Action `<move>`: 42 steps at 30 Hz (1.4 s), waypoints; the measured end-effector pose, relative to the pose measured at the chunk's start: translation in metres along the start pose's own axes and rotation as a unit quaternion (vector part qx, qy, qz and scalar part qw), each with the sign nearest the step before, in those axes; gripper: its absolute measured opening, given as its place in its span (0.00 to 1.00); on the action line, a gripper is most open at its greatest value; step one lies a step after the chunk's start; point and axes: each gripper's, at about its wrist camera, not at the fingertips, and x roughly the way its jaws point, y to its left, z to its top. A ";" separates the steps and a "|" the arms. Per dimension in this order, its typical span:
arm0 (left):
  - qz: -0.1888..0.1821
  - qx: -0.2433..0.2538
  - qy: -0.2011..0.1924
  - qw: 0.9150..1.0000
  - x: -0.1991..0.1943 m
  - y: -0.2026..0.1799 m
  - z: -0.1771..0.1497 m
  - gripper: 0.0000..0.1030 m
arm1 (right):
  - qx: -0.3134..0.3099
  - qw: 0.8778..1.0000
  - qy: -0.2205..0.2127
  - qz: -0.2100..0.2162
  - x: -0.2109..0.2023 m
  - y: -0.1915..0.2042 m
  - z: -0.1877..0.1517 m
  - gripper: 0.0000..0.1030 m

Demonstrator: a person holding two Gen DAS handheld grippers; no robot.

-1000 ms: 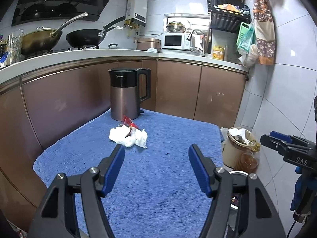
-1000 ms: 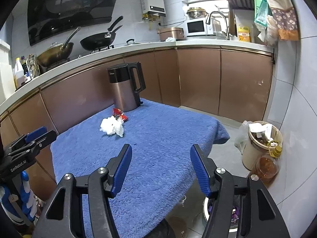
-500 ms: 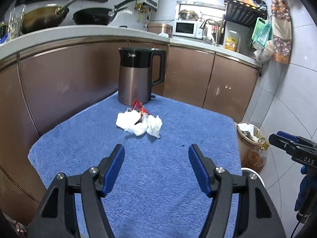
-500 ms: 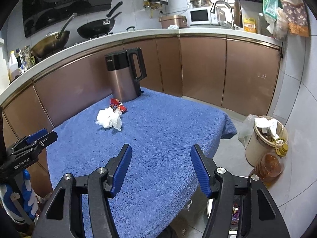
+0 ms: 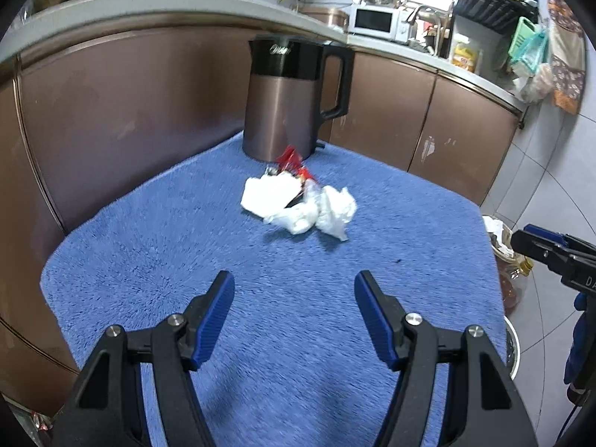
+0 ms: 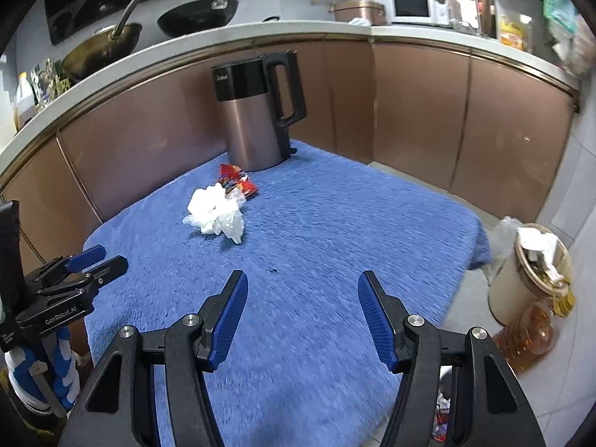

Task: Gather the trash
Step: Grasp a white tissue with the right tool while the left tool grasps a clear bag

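Crumpled white tissues (image 5: 298,206) (image 6: 216,214) lie on the blue towel-covered table (image 5: 186,246) (image 6: 335,223), with a red snack wrapper (image 5: 292,160) (image 6: 236,180) just behind them, in front of a kettle. My left gripper (image 5: 294,287) is open and empty above the table, short of the trash. My right gripper (image 6: 302,285) is open and empty over the table's near right part; it also shows at the right edge of the left wrist view (image 5: 551,249). The left gripper shows at the left edge of the right wrist view (image 6: 74,279).
A brown and black electric kettle (image 5: 287,100) (image 6: 257,111) stands at the table's far side. A full cream waste bin (image 6: 529,272) and an oil bottle (image 6: 529,335) stand on the floor to the right. Brown cabinets (image 6: 409,104) surround the table.
Both grippers have moved forward and lower toward the table; the tissues and kettle appear larger and closer. Both stay open and empty.
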 end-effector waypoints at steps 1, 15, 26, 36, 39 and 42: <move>0.000 -0.003 0.007 1.000 0.008 0.005 0.002 0.63 | -0.004 1.000 0.004 0.007 0.009 0.003 0.005 0.59; -0.071 0.021 0.049 0.996 0.096 0.027 0.041 0.62 | 0.015 0.986 0.057 0.154 0.156 0.046 0.053 0.59; -0.095 0.039 0.083 0.991 0.141 0.023 0.052 0.43 | 0.077 0.971 0.096 0.207 0.219 0.037 0.058 0.31; -0.120 0.009 0.092 0.988 0.150 0.025 0.050 0.38 | 0.100 0.969 0.080 0.210 0.214 0.012 0.052 0.13; -0.122 0.015 0.082 0.989 0.141 0.023 0.051 0.39 | 0.101 0.970 0.074 0.210 0.210 0.008 0.049 0.10; -0.119 0.015 0.083 0.989 0.143 0.023 0.053 0.39 | 0.103 0.970 0.070 0.210 0.206 0.002 0.047 0.10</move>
